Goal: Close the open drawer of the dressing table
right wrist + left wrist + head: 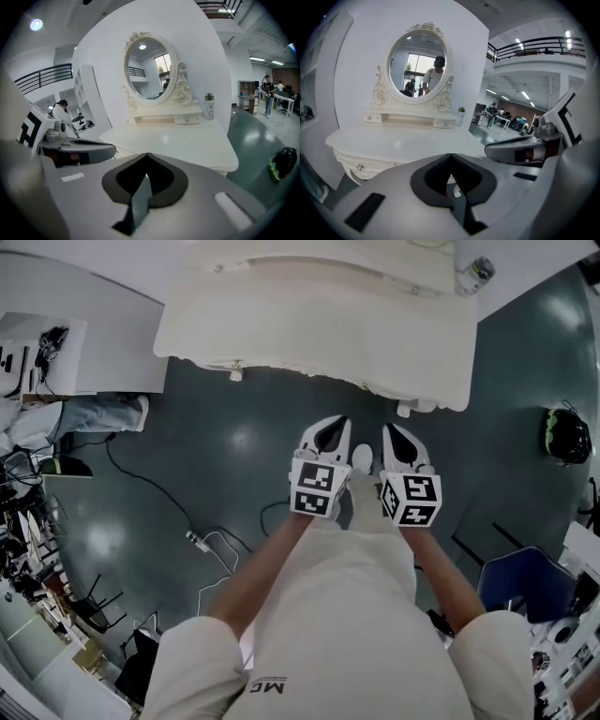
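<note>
The white dressing table [319,329] fills the top of the head view, with its oval mirror [417,63] [147,65] facing me. A front drawer with a small knob [359,167] shows at the table's left; I cannot tell whether any drawer stands open. My left gripper [337,423] [450,155] and right gripper [390,429] [146,154] hang side by side just short of the table's front edge. Each has its jaws meeting at a point, shut on nothing. Neither touches the table.
A small bottle [209,106] [476,273] stands at the table's right back corner. A black and green helmet [565,435] lies on the floor to the right, near a blue chair [525,582]. A cable with a power strip [197,540] runs at the left, by a white desk [84,324].
</note>
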